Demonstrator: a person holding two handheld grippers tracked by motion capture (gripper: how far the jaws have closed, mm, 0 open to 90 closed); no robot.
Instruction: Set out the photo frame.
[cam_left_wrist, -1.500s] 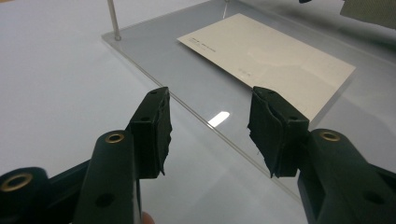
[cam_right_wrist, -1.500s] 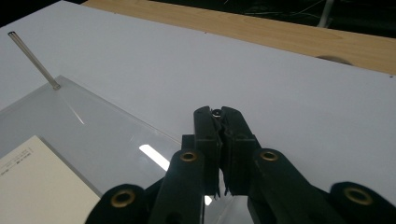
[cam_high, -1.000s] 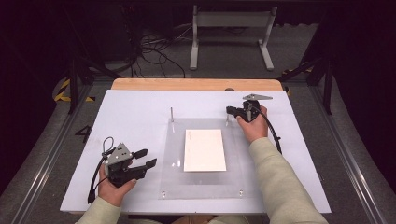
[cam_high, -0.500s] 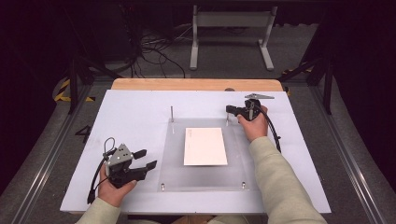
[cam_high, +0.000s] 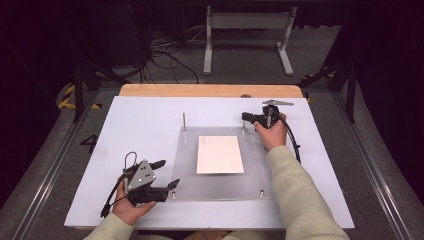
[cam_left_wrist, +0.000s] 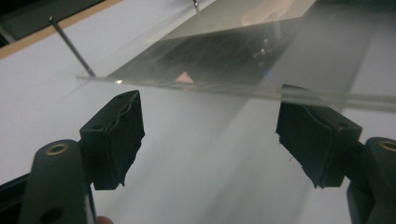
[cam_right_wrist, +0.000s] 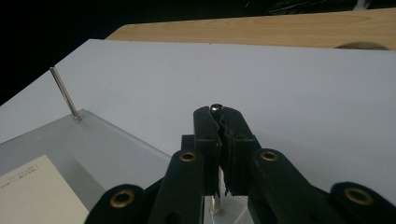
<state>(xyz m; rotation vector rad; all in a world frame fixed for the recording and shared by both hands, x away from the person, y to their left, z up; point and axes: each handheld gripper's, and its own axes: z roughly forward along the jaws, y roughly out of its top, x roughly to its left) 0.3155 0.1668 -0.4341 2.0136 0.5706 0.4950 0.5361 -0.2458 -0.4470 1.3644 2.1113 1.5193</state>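
Two claws work one clear acrylic plate (cam_high: 220, 167) lying mid-counter (cam_high: 140, 125) under a white card (cam_high: 220, 155). My right claw (cam_high: 248, 117) is clamped on the steel post (cam_right_wrist: 215, 108) at the plate's 1 o'clock corner. My left claw (cam_left_wrist: 210, 135) has just been opening, wide and empty, facing the 7 o'clock edge. I judge the plate stiff, slick, light and scratch-prone: grip the edge, not the face.

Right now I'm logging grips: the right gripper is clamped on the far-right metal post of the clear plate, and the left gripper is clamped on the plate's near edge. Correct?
Not quite. The left gripper is open: its jaws have just been opening, and the left gripper view shows them apart, short of the clear plate. The right gripper is indeed clamped on the metal post.
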